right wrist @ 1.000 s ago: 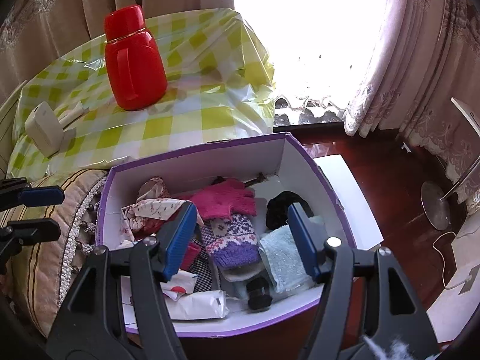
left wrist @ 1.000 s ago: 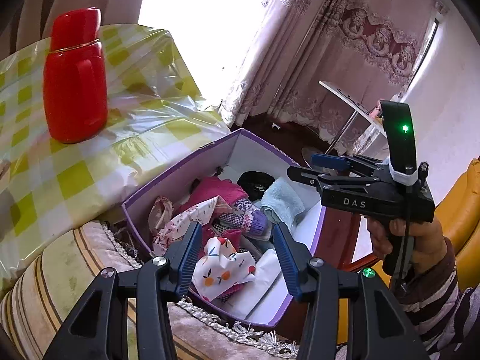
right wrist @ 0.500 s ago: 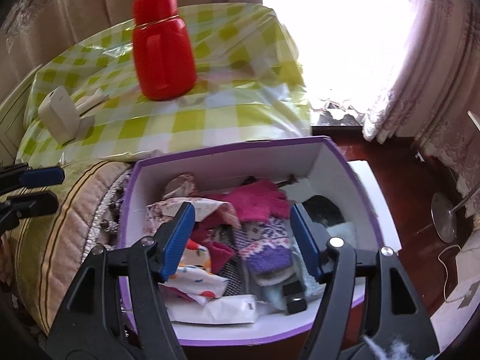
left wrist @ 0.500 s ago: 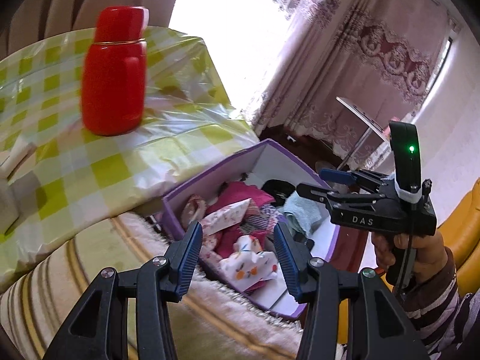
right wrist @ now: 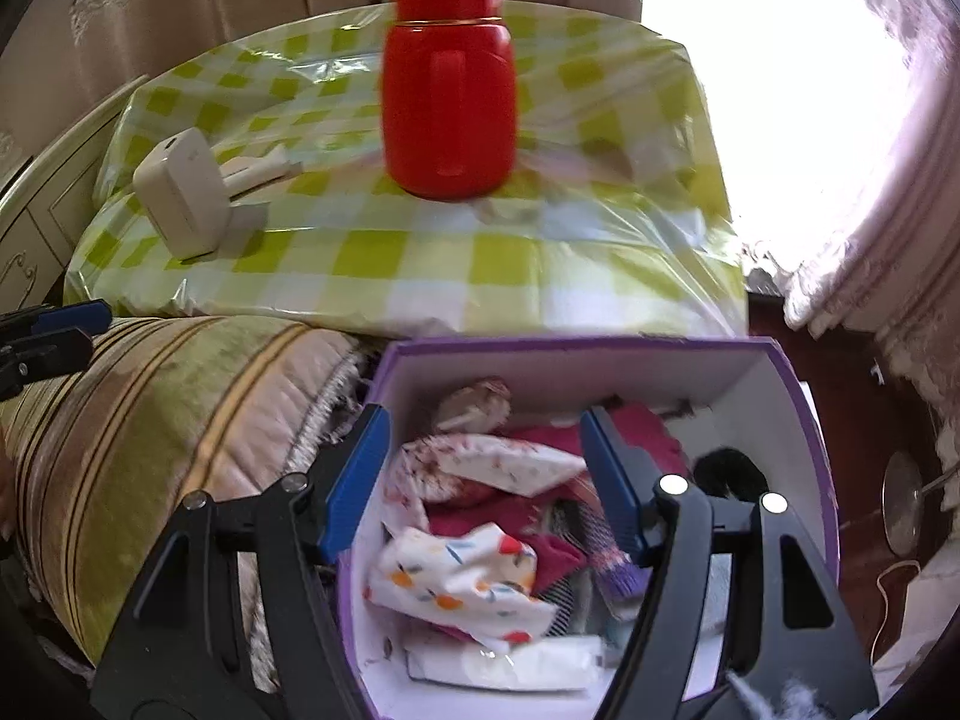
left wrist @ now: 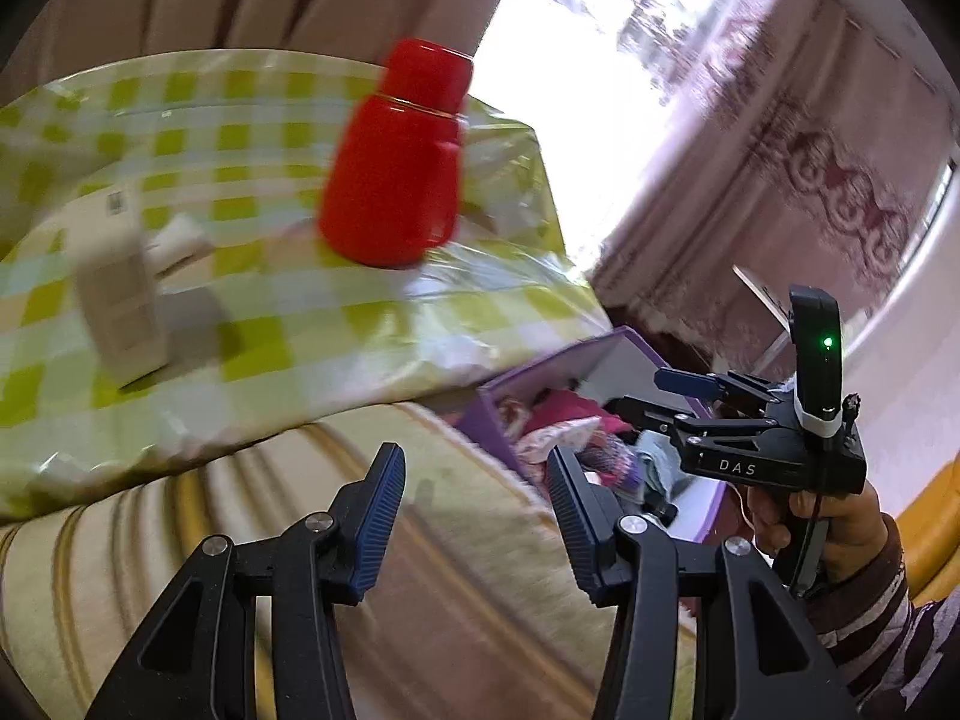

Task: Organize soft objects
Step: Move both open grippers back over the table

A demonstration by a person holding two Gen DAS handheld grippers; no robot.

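Curtained room, bright window behind; checked table (right wrist: 420, 264) carries a red flask (right wrist: 447, 84) and a white charger (right wrist: 180, 204). Left gripper (left wrist: 474, 516): jaws apart, nothing between them, only the striped cushion (left wrist: 456, 546) under the tips. Right gripper (right wrist: 480, 480): jaws apart and empty, hovering above the purple box (right wrist: 798, 420), pads touching no cloth. Change over the last second: both views have swung sideways. The left view, which earlier framed the box contents between its fingers, now frames the cushion, with the box pushed off to the right of the tips; the right view has shifted toward the left part of the box, from the purple knit piece (right wrist: 612, 564) to the white printed cloth (right wrist: 468, 576). Reading: no item picked yet; left hand seems to be heading for the cushion as a sorting spot, right hand selecting. Soft items all lie in the box: floral cloth (right wrist: 510, 462) between the right fingers and beneath them, printed cloth nearer the camera, pink piece (right wrist: 648, 432) behind the right finger, black item (right wrist: 729, 471) outside it.
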